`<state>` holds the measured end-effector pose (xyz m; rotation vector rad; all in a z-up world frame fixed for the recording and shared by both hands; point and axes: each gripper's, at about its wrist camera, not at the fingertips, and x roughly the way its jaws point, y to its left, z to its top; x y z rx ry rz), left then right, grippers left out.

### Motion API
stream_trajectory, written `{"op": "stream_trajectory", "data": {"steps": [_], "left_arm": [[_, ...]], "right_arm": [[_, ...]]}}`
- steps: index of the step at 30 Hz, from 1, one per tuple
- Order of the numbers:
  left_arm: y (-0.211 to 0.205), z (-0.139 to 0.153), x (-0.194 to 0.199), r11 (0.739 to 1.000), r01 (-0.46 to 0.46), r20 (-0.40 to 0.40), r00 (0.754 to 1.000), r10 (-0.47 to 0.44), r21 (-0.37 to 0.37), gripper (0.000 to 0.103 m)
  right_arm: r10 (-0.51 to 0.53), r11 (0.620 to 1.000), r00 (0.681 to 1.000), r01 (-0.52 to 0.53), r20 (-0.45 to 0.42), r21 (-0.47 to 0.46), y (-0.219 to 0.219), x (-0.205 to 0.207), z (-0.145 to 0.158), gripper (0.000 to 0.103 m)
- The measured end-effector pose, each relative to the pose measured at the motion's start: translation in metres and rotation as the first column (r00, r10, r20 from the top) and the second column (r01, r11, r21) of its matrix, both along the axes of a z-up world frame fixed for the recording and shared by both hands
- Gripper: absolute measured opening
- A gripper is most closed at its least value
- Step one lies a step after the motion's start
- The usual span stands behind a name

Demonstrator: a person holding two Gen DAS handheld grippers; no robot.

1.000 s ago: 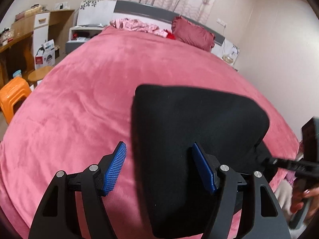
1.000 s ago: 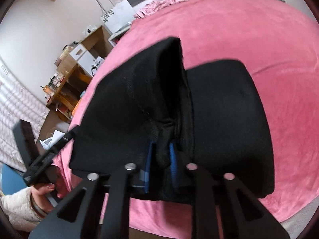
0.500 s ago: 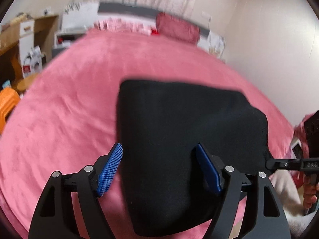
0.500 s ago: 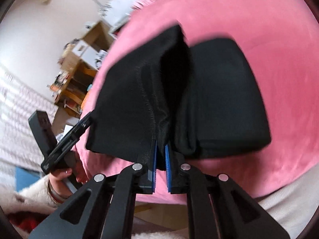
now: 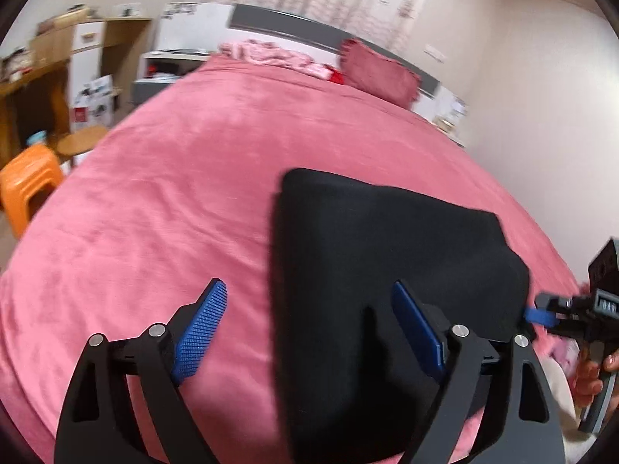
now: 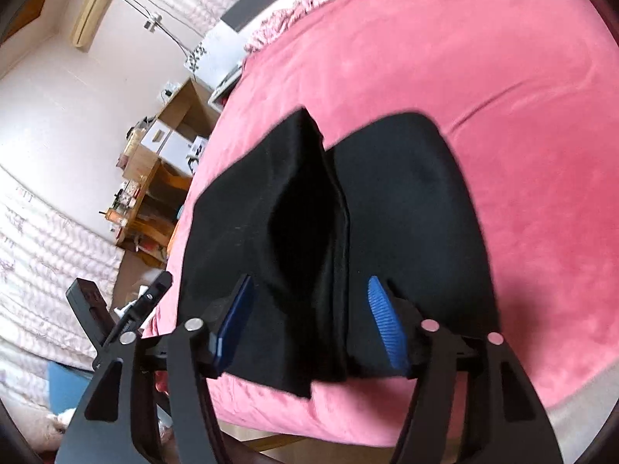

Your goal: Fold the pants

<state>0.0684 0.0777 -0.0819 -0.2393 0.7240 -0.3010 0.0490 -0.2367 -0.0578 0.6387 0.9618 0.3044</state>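
Observation:
The black pants (image 5: 387,270) lie folded into a thick block on the pink bed near its front edge; they also show in the right wrist view (image 6: 348,224), with a raised fold down the middle. My left gripper (image 5: 309,324) is open and empty, its right finger over the pants' left part. My right gripper (image 6: 309,324) is open, its fingers on either side of the raised fold, holding nothing. The right gripper also shows in the left wrist view (image 5: 572,309) at the pants' right edge.
The pink blanket (image 5: 174,193) covers the bed. A dark pink pillow (image 5: 379,69) and crumpled pink cloth (image 5: 271,54) lie at the headboard. An orange stool (image 5: 27,185), a wooden stool (image 5: 81,141) and a desk (image 5: 38,77) stand to the left.
My right gripper was shut on the pants' fold and has opened, letting the fold go. My left gripper stayed open and shifted left, while the pants settled on the bed.

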Motion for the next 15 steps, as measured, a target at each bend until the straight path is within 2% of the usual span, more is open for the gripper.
{"op": "stream_trajectory", "data": {"steps": [3,6,8,9,10,12,15], "left_arm": [[0.017,-0.010,0.008,0.998,-0.051,-0.054,0.997,0.049,-0.035,0.086],[0.024,-0.020,0.011,0.994,-0.045,-0.101,0.994,0.035,-0.097,0.086],[0.022,-0.025,0.010,0.992,-0.018,-0.111,0.994,0.004,-0.123,0.086],[0.019,-0.027,0.009,0.992,-0.005,-0.114,0.993,-0.009,-0.126,0.087],[0.016,-0.028,0.010,0.993,0.006,-0.118,0.993,-0.020,-0.119,0.087],[0.006,-0.028,0.007,0.995,0.037,-0.118,0.992,-0.047,-0.091,0.087],[-0.006,-0.016,0.000,0.995,0.076,-0.084,0.993,-0.081,-0.069,0.087]], "right_arm": [[0.007,1.000,1.000,-0.007,0.000,0.015,0.007,0.006,-0.019,0.064],[0.043,0.998,0.998,-0.044,0.036,0.037,0.018,0.015,-0.022,0.062],[0.068,0.998,0.997,-0.068,0.043,0.001,0.030,0.019,-0.024,0.048],[0.073,0.997,0.996,-0.072,0.043,-0.021,0.034,0.021,-0.025,0.030],[0.070,0.997,0.997,-0.069,0.041,-0.017,0.033,0.020,-0.026,0.023],[0.051,0.998,0.997,-0.053,0.054,0.027,0.028,0.016,-0.022,0.015],[0.038,0.997,0.992,-0.046,0.119,0.067,0.015,0.009,0.010,0.012]]}}
